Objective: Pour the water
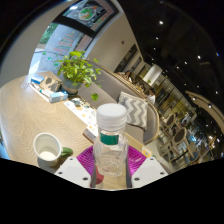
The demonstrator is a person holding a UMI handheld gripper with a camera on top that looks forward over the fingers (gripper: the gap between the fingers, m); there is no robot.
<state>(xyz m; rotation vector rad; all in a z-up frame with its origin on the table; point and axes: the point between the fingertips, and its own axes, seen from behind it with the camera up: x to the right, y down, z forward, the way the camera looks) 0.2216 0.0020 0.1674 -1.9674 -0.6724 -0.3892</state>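
A clear plastic water bottle with a white cap and a green band under it stands upright between my gripper's two fingers. My gripper is shut on the bottle, with the magenta pads pressed against its sides. A white cup with a green piece at its rim stands on the light wooden table, to the left of the fingers and a little apart from the bottle. The view is tilted. The bottle's base is hidden.
A green potted plant stands farther back on the table beside books or boxes. A chair with a patterned cushion is beyond the bottle. Large windows and a shelf area lie behind.
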